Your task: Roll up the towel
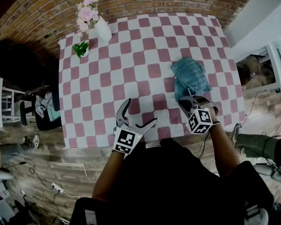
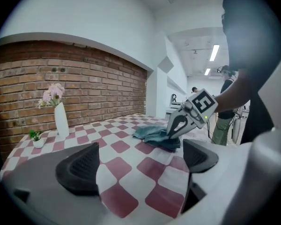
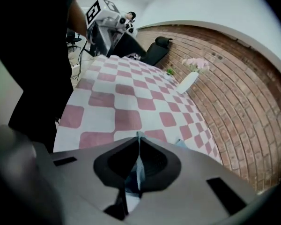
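One towel lies on the table, on its right side and toward the near edge, on a red-and-white checked cloth. It is blue-grey with faint stripes, loosely bunched and rumpled rather than flat, with folds piled on each other and its near end narrowing toward me.

Both cubes on my tongs carry black-and-white square patterns. I can read no words on them.

My right tongs are closed on the towel's near edge. In the right gripper view the two dark pads meet with a thin strip of the blue towel pinched between them, and a little corner of cloth pokes out past the tips. From the left gripper view, the right tongs point down into the near end of the towel, touching it.

My left tongs are open, with the jaws spread wide. Only the checked cloth shows between them in the left gripper view. They sit over the near edge of the table, to the left of the towel and well apart from it.

Far off at the left corner stand a white vase of pink flowers and a small green plant, beside the brick wall.
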The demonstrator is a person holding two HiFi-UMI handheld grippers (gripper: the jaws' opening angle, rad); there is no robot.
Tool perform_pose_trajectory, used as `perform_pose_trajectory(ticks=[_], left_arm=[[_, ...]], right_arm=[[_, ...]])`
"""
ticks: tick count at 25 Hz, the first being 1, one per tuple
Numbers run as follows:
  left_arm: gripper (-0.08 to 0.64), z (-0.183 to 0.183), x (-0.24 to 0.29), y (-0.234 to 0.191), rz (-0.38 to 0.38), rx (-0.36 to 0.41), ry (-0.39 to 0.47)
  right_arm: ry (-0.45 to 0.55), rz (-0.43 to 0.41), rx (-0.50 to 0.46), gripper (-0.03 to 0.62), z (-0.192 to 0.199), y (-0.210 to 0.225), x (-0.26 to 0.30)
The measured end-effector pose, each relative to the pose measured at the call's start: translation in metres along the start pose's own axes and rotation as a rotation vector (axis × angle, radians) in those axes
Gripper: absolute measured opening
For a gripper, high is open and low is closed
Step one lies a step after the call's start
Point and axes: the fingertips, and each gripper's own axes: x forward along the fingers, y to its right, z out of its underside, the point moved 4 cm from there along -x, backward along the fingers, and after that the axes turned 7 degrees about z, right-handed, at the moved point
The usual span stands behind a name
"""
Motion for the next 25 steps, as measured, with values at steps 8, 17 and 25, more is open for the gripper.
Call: perform_pose_trajectory(ticks=[8, 17, 25], left_arm=[[0.485, -0.016, 0.037, 0.012, 0.128, 0.131, -0.041], [0.454, -0.050, 0.083, 0.034, 0.229, 0.232, -0.021], [0.413, -0.074, 0.103, 0.059, 0.303, 0.238, 0.031]], right_arm=[[0.088, 0.164, -0.029, 0.012, -0.033, 0.056, -0.066], [0.143, 0.374, -0.034, 0.011, -0.066, 0.114, -0.136], [0.257, 0.620, 0.024, 0.011, -0.087, 0.171, -0.192]])
